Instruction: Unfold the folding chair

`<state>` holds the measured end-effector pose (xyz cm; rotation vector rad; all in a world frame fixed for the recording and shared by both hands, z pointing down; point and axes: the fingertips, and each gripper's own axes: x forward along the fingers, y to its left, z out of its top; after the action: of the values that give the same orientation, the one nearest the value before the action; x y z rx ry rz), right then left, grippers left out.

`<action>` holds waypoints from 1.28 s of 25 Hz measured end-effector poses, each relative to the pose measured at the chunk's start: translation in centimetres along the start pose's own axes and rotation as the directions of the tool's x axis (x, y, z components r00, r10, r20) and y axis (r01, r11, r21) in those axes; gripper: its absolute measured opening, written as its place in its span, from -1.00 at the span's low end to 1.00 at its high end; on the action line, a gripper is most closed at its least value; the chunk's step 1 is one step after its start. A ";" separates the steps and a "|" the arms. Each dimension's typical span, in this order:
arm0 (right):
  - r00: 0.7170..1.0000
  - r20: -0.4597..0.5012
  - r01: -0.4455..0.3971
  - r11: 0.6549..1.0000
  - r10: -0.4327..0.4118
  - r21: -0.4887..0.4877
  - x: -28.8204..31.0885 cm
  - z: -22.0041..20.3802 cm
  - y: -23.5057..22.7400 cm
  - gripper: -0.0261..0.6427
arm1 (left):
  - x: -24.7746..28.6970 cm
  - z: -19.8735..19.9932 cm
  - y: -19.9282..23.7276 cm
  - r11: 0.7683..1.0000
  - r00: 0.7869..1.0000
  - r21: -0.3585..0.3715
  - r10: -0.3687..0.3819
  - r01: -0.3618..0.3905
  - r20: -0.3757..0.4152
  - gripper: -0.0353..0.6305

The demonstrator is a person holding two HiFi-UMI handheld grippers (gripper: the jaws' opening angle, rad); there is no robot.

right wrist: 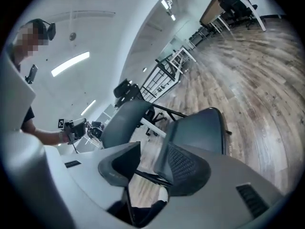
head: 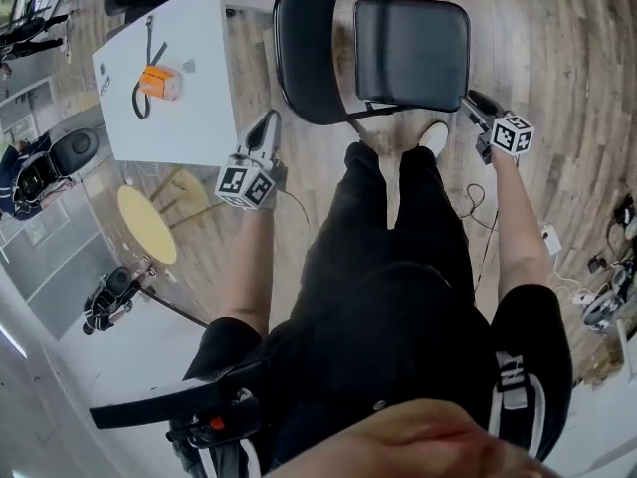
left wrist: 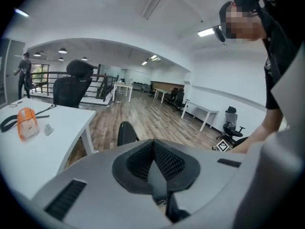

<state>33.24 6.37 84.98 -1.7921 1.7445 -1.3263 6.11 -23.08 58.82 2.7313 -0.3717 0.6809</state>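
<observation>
A black folding chair stands on the wood floor in front of me, its padded seat (head: 411,53) lying flat and its rounded backrest (head: 304,48) to the left of it. My left gripper (head: 267,125) hovers beside the backrest's near edge, shut with nothing between its pads (left wrist: 153,149). From the left gripper view only the backrest's top (left wrist: 125,133) shows past the jaws. My right gripper (head: 473,100) is at the seat's right front corner, open and apart from the chair. In the right gripper view the seat (right wrist: 200,128) and backrest (right wrist: 124,120) lie beyond the empty gap (right wrist: 147,163).
A white table (head: 189,108) stands left of the chair, with an orange object (head: 159,83) and a black strap on it. A yellow round stool (head: 147,224) sits nearer. My legs and a white shoe (head: 434,137) are just before the chair. Cables (head: 478,202) trail at right.
</observation>
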 end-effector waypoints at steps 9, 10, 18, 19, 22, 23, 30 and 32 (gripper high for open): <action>0.993 0.088 -0.059 0.977 0.078 -0.203 -2.0 7.3 20.9 -0.82 | -2.7 9.4 -9.3 0.974 0.963 0.086 -0.219 0.208 0.159 -0.88; 0.993 0.095 -0.045 0.971 0.070 -0.236 -2.1 8.4 22.3 -0.82 | -2.6 10.1 -9.8 0.969 0.955 0.096 -0.240 0.227 0.171 -0.88; 0.992 0.118 -0.002 0.922 0.052 -0.388 -2.1 10.6 33.0 -0.90 | -5.0 10.7 -10.8 0.931 0.904 0.075 -0.366 0.358 0.220 -0.88; 0.991 0.126 0.001 0.922 0.051 -0.387 -2.1 10.9 34.0 -0.90 | -5.3 10.9 -11.2 0.926 0.898 0.074 -0.377 0.370 0.227 -0.88; 0.985 0.158 0.005 0.914 0.065 -0.405 -2.7 12.7 36.7 -0.90 | -4.6 11.6 -13.3 0.901 0.870 0.106 -0.435 0.422 0.234 -0.88; 0.982 0.172 0.003 0.906 0.076 -0.422 -2.6 13.5 37.8 -0.90 | -4.1 11.9 -13.9 0.885 0.856 0.128 -0.465 0.447 0.228 -0.88; 0.962 0.151 -0.086 0.775 0.229 -0.626 -1.7 13.7 49.0 -0.90 | -5.8 11.9 -16.4 0.835 0.810 0.186 -0.549 0.518 0.208 -0.88; 0.957 0.151 -0.086 0.736 0.249 -0.671 -2.4 13.6 50.9 -0.90 | -6.6 12.3 -17.3 0.827 0.799 0.210 -0.560 0.521 0.222 -0.88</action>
<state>12.65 -7.26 38.39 -1.9391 2.3483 -0.3910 11.01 -10.26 41.35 2.8519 0.4220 0.1713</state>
